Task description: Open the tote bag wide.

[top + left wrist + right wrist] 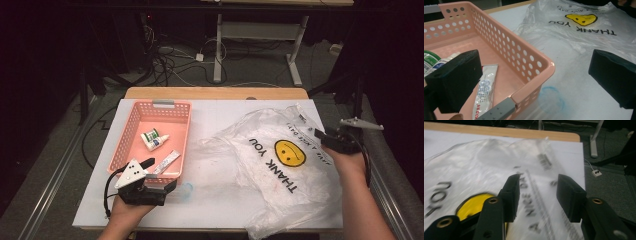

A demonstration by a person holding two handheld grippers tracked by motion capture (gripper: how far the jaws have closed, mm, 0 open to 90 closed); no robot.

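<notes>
Evidently, keeps the left gripper (160,174) parked at the desk's (215,200) near left edge, jaws spread wide and pinching nothing. Sets one jaw over the inside of the pink basket (524,55) and the other over bare desk, so the basket's near right corner sits between them untouched. Looks like a waiting stance, ready to steady or shift the basket. Leaves a small bottle (154,140) and a flat tube (166,162) lying on the basket floor, probably as goods for packing.

Holds the right gripper (537,195) above the desk's right edge, over the right margin of the plastic bag (250,170). Shows both jaws apart with clear space between, no film caught in them. Seems poised to take hold of the bag's side.

Spreads the bag flat and crumpled over the right half of the desk, from near the far right corner down past the near edge. Runs its long axis near-to-far, slightly slanted. Turns the print away from the near edge, so "THANK YOU" reads upside down from there, slanting toward the far left. Gives no clear sign of which end is the mouth.
</notes>
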